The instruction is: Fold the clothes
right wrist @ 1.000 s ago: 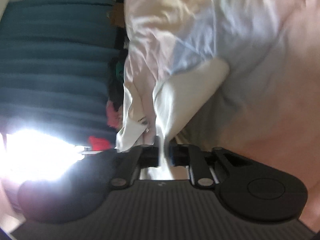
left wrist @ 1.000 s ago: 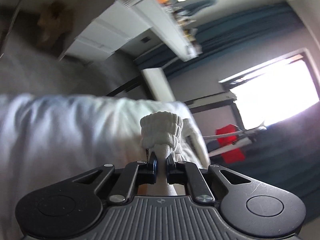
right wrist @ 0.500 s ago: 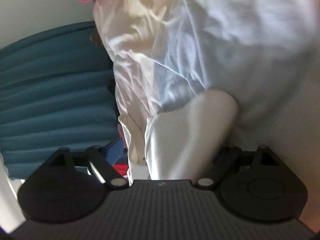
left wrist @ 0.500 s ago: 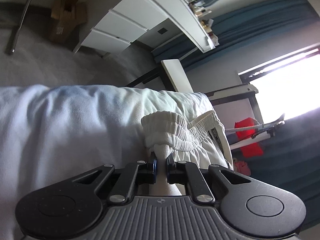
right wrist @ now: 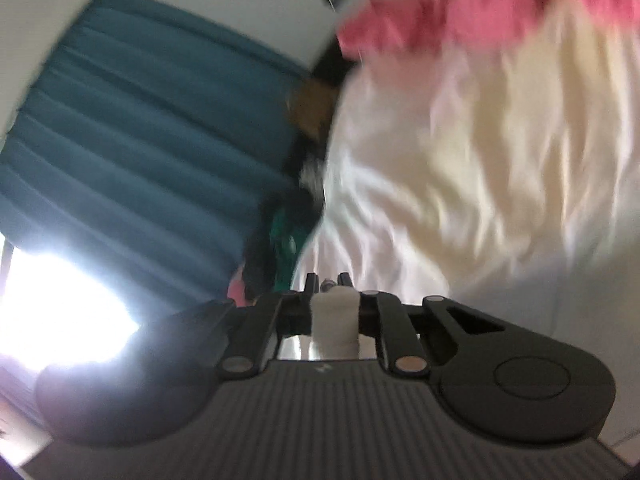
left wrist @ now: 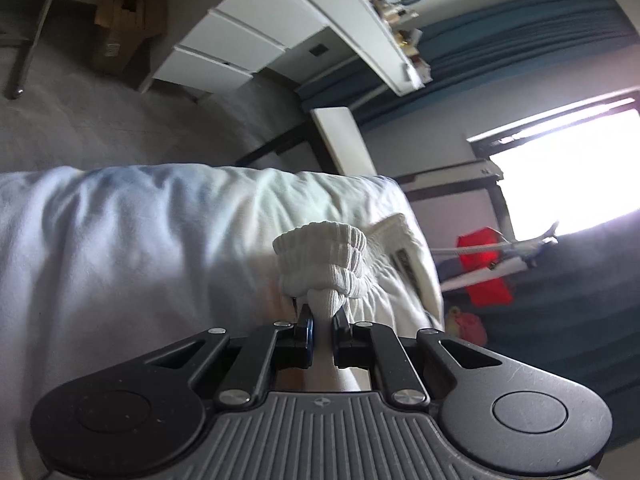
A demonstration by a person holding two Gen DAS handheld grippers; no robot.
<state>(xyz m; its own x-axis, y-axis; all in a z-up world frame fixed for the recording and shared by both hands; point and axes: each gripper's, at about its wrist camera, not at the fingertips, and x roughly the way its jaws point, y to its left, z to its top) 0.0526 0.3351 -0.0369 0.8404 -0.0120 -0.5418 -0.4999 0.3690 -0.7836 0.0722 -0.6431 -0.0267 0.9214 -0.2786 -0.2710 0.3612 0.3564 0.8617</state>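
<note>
A white garment (left wrist: 160, 248) is draped wide across the left wrist view. My left gripper (left wrist: 322, 320) is shut on its bunched ribbed waistband (left wrist: 324, 260), which stands up just past the fingertips. In the blurred right wrist view, the jaws of my right gripper (right wrist: 328, 280) are closing, and a narrow fold of white cloth (right wrist: 334, 320) is pinched between them. Beyond it lies rumpled white and cream fabric (right wrist: 480, 160), with a pink cloth (right wrist: 460, 12) at the top.
A white drawer unit (left wrist: 232, 52) and a cardboard box (left wrist: 124, 24) stand on the grey floor. Teal curtains (right wrist: 140, 140) hang beside a bright window (left wrist: 568, 168). A red item (left wrist: 488, 272) hangs on a rack. Dark and green clothes (right wrist: 288, 236) lie by the curtain.
My right gripper opened wide around a white fold, then closed on it, rose and rolled, so its view swung toward the curtain. My left gripper kept its hold and barely moved.
</note>
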